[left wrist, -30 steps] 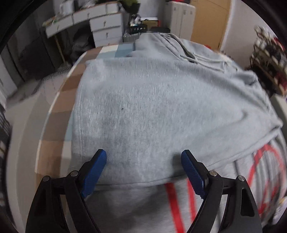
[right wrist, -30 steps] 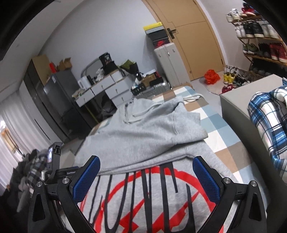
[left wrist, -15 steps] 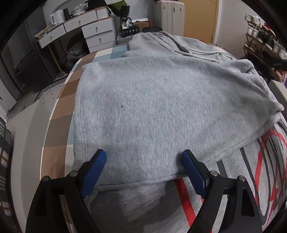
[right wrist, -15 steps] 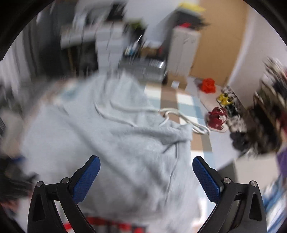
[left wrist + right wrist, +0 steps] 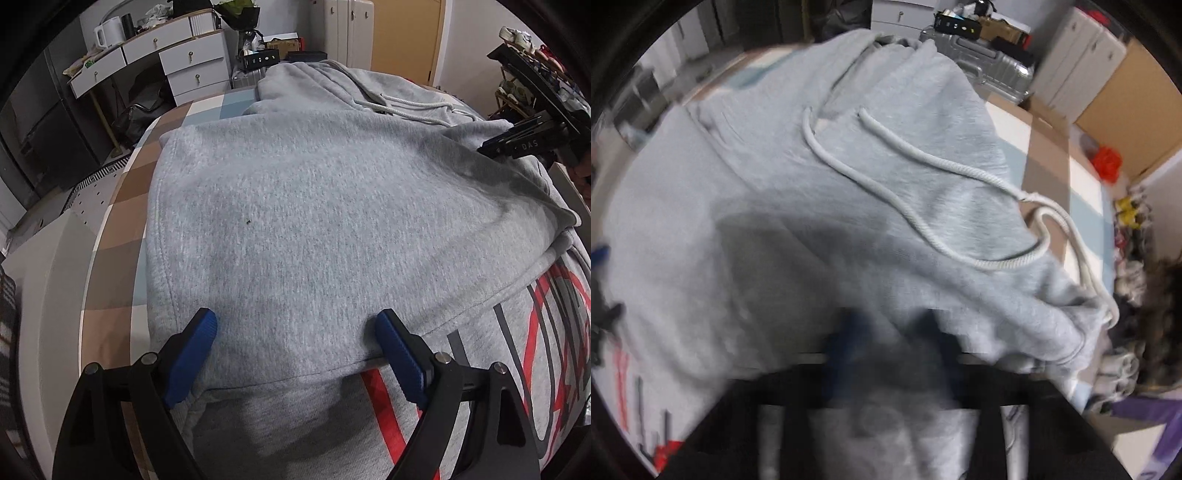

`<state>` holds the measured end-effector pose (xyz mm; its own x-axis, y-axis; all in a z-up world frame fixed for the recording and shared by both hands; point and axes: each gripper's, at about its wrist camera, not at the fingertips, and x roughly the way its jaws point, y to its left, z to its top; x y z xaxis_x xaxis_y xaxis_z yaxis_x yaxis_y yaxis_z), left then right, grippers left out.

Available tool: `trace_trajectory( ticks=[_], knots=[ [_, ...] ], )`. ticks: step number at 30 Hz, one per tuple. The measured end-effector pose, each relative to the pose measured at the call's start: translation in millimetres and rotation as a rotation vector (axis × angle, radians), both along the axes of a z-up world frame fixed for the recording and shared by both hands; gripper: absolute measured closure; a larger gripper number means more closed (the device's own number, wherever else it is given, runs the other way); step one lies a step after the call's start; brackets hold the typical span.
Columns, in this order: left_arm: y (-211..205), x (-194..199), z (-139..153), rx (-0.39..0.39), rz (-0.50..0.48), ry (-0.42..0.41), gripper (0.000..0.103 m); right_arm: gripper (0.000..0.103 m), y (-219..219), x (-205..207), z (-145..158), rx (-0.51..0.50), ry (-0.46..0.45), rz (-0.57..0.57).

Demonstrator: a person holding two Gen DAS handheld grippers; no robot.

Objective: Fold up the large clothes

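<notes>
A grey hoodie [image 5: 295, 203] lies folded on the bed, its hood and white drawstring [image 5: 406, 107] at the far end. A red and black print [image 5: 535, 332] shows on the layer underneath. My left gripper [image 5: 295, 325] stands open, its blue pads astride the folded near edge and pressing on nothing. In the right wrist view the hoodie [image 5: 738, 221] and drawstring [image 5: 923, 166] fill the frame. My right gripper [image 5: 895, 350] is blurred, its jaws closing with bunched grey fabric between them. From the left wrist view, the right gripper [image 5: 480, 149] sits at the hoodie's right edge.
The bed has a brown, white and blue checked sheet [image 5: 122, 206]. Beyond it stand a white desk with drawers [image 5: 184, 62], a silver suitcase [image 5: 990, 62] and a shoe rack [image 5: 535, 74]. A red object [image 5: 1108, 162] lies on the floor by the door.
My right gripper swung down from facing the room onto the hoodie's right side, and its wide-open jaws came together on the fabric. The left gripper stayed in place, open.
</notes>
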<state>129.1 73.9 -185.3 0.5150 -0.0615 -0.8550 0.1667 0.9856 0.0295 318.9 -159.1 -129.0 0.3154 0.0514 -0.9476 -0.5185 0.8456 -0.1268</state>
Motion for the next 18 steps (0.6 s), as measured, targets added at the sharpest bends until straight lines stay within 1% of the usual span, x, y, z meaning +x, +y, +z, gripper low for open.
trace_trajectory(
  ticks=[1,2,3,5,9,10,11,13,14,15,16,17,18],
  knots=[
    [0.0,0.0,0.1,0.001,0.000,0.000,0.018,0.094,0.8,-3.9,-0.5,0.002,0.007,0.026],
    [-0.1,0.1,0.1,0.002,0.001,-0.001,0.018,0.095,2.1,-7.5,-1.8,-0.015,0.003,0.051],
    [-0.1,0.2,0.1,0.003,0.003,0.000,0.017,0.096,2.3,-11.1,-1.5,-0.035,-0.019,0.051],
    [-0.3,0.1,0.0,0.004,0.008,-0.001,0.017,0.099,-4.5,-13.2,0.8,-0.015,-0.038,0.012],
    [-0.1,-0.5,0.1,0.005,0.011,-0.003,0.017,0.099,-16.7,-16.8,17.2,0.011,-0.154,-0.042],
    [0.1,-0.7,0.0,0.005,0.012,-0.004,0.017,0.103,-20.2,-16.9,21.5,0.004,-0.191,-0.064],
    [-0.3,-0.6,0.0,0.006,0.012,-0.003,0.017,0.103,-21.8,-17.2,27.1,-0.016,-0.230,-0.089],
    [-0.5,-0.4,-0.2,0.006,0.012,-0.002,0.017,0.103,-34.5,-10.0,38.2,-0.008,-0.280,-0.151],
    [-0.5,-0.5,-0.1,0.007,0.013,-0.002,0.017,0.103,-41.4,-7.5,39.1,0.024,-0.260,-0.173],
    [-0.5,-0.8,-0.1,0.007,0.013,-0.001,0.017,0.103,-43.2,-1.0,41.9,0.034,-0.246,-0.188],
    [-0.4,-0.8,0.1,0.008,0.013,-0.001,0.017,0.102,-39.5,-3.8,44.6,0.028,-0.262,-0.187],
    [-0.2,-0.7,0.2,0.007,0.012,0.000,0.017,0.102,-35.4,-7.9,48.4,0.041,-0.274,-0.171],
    [0.1,-0.7,0.3,0.007,0.012,0.000,0.017,0.102,-33.7,-12.5,52.5,0.093,-0.269,-0.135]
  ],
)
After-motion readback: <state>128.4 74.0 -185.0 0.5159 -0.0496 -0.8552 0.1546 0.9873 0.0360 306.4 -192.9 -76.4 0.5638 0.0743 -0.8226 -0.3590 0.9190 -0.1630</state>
